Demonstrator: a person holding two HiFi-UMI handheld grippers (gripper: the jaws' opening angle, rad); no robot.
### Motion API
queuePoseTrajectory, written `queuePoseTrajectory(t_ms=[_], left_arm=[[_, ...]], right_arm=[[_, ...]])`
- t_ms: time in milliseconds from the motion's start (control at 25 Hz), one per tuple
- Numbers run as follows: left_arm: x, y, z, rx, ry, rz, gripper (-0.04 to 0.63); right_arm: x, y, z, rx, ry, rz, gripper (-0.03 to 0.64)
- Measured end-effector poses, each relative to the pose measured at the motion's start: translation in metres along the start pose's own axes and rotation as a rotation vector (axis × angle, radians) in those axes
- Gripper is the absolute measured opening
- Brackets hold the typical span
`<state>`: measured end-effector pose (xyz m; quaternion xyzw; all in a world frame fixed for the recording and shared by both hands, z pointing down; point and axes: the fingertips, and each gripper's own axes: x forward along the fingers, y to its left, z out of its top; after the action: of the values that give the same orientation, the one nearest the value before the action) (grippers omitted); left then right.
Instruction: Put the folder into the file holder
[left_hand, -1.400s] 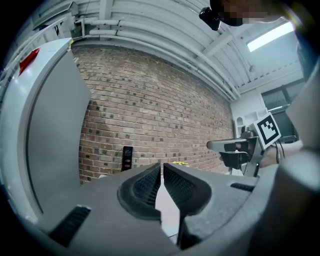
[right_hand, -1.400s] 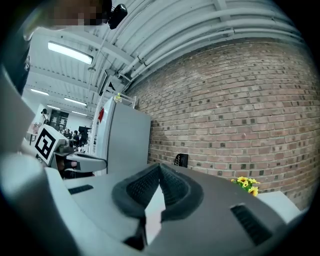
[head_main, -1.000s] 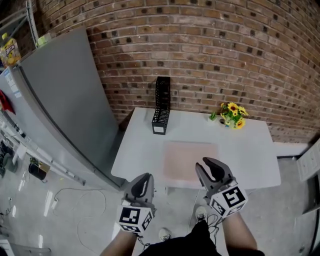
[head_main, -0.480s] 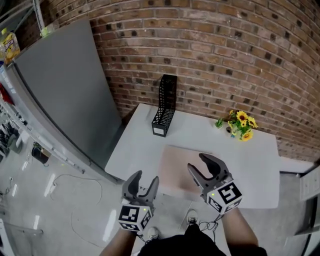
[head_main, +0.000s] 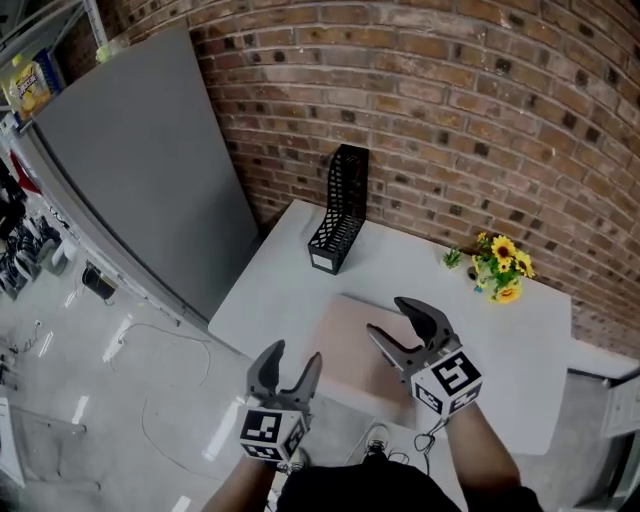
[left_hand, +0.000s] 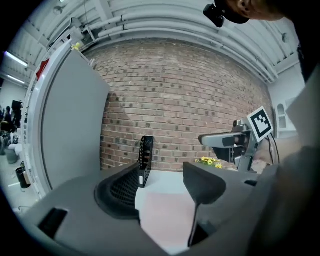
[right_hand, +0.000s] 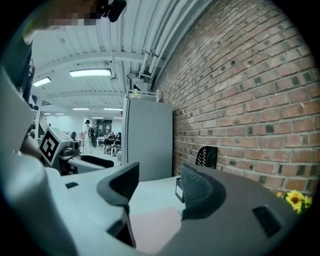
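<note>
Jaws freshly spread and empty, the left gripper and right gripper hang by a flat pale-pink folder, poised to carry it to the black mesh file holder.

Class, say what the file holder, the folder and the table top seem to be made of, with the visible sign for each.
File holder: black plastic or metal; perforated mesh walls.
Folder: thin pale pink card or plastic, matte; lies flat.
Table: white, smooth, probably laminate; even surface.
</note>
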<state>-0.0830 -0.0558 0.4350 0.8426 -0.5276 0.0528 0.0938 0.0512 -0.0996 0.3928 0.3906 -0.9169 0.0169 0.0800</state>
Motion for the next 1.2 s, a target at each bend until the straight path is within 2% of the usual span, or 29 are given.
queuePoseTrajectory(t_ms=[120,600,920,1200], left_arm=[[0.003,-0.003,-0.002,-0.025,-0.010,0.055,0.259],[0.000,-0.011,-0.042,-0.214,0.040,0.235,0.259],[0.001,-0.005,-0.066,-0.311,0.066,0.296,0.259],[0.009,0.013,-0.110,-0.407,0.140,0.330,0.264]], right_arm=[[0.003,-0.007,-0.005,-0.003,0.013,0.061,0.273],[0.007,-0.028,-0.032,0.042,0.058,0.218,0.282],[0.023,-0.029,-0.047,0.045,0.107,0.280,0.287],[0.053,-0.026,-0.068,0.062,0.176,0.329,0.296]])
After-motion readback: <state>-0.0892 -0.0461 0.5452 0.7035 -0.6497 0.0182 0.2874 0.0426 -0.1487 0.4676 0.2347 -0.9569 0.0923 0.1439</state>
